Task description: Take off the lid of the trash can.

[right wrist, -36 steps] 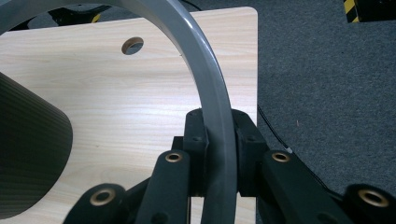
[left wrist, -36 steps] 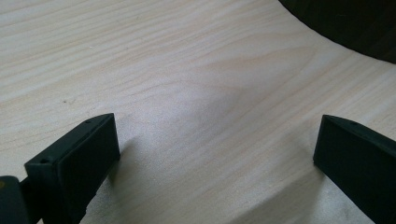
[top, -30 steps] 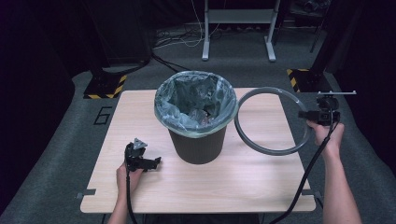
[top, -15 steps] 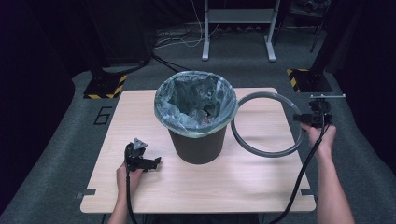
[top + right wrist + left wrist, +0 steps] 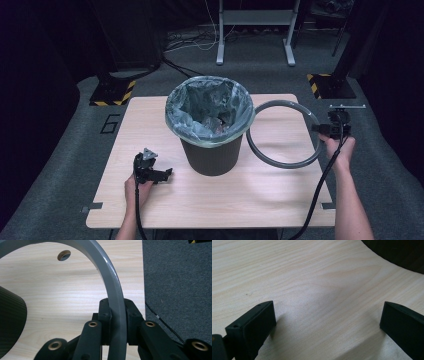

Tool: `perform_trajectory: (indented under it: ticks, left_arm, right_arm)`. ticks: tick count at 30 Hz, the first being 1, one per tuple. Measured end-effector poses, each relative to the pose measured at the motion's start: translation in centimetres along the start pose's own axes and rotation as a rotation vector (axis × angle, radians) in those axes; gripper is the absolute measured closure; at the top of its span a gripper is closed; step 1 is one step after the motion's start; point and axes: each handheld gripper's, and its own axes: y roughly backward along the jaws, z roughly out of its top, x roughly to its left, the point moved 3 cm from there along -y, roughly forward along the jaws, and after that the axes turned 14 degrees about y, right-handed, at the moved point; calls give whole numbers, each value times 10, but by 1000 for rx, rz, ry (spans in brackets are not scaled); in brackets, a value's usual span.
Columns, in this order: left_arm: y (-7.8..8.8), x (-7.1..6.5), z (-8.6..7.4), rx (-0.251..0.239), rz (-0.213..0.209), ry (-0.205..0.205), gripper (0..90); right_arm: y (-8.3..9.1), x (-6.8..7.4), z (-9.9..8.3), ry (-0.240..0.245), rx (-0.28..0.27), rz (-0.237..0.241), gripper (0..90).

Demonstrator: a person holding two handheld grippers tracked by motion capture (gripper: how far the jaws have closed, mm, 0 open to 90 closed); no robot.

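We have lowered the ring (image 5: 285, 134) toward the table (image 5: 220, 197) since the earlier frame; it now hangs beside the bin (image 5: 210, 125), near the right edge. Our right gripper (image 5: 325, 129) clamps the ring's rim. Our left gripper (image 5: 159, 174) rests with jaws wide apart on bare wood, holding nothing.

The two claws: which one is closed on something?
The right claw, beside the table's right edge, clamps the grey ring. The left claw stands open over bare wood.
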Motion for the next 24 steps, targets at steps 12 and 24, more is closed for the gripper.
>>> perform_trajectory:
  ticks: [12, 24]
  left_arm:
    - [0, 0, 0, -1, -2, 1, 1]
    - [0, 0, 0, -1, -1, 1, 1]
  right_arm:
    - [-10, -2, -7, -20, 8, -10, 786]
    - [-16, -5, -14, -34, 18, -14, 786]
